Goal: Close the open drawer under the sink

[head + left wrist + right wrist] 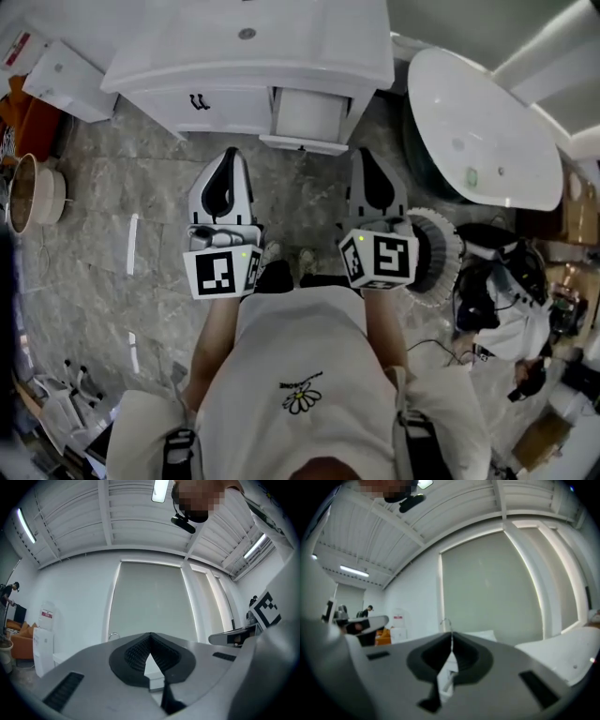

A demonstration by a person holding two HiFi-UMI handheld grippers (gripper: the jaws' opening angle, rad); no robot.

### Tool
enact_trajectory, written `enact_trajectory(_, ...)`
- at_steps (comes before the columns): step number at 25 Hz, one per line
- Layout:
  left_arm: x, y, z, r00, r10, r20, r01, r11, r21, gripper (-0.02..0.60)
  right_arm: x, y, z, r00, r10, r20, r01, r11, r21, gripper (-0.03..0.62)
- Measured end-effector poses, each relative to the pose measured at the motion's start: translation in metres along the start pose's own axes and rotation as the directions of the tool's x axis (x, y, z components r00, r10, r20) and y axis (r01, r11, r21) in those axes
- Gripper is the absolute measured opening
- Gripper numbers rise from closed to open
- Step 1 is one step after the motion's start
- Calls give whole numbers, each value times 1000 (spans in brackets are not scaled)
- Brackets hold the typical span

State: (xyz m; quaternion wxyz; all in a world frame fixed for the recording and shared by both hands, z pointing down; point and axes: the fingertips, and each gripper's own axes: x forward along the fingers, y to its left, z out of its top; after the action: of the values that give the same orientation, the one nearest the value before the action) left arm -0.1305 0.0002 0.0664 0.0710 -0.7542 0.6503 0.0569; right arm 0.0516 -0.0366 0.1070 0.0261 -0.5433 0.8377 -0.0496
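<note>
Head view: white vanity (164, 101) w/ sink (211, 42) at top of frame. The drawer (305, 117) under the sink stands pulled out toward the person, right of a closed one; its front edge juts over the grey marble floor (112, 234). Left claw (228, 159) and right claw (367, 157) are held side by side, both aimed at the vanity. The left is off to the drawer's left, the right just off its right corner, neither touching it. White bathtub (478, 131) at right.

Left gripper view: claw clenched, tips meeting, nothing held. A white bit shows thru the slit under the tips, prob. the vanity, too little to be sure. Faucet (112, 634) and a big blind (150, 597) beyond. The right claw's marker cube (266, 610) is at the right edge.

Right gripper view: claw clenched too, pads together, empty. Faucet just above the tips, tub rim at right.
</note>
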Motion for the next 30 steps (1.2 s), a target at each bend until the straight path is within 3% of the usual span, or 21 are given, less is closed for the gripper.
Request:
enact_trajectory(9,33,1,0,997,-72,20,72,997,-21,21,-8,-13,15,989,-140,39,141,990,-24,29)
enact_trajectory(20,60,-4,-15,992,-127,-6,127,992,-7,21,16,-24,2,988,-156,-6,156,987,-23,29)
enact_trajectory(25,83,-1,-65,989,-125,-76,122,991,-46,21,49,-32,-26,991,-128,-39,127,992,-26,29)
enact_trajectory(30,106,2,-149,983,-117,-142,114,993,-27,21,91,-42,-73,996,-61,-64,57,996,-66,29)
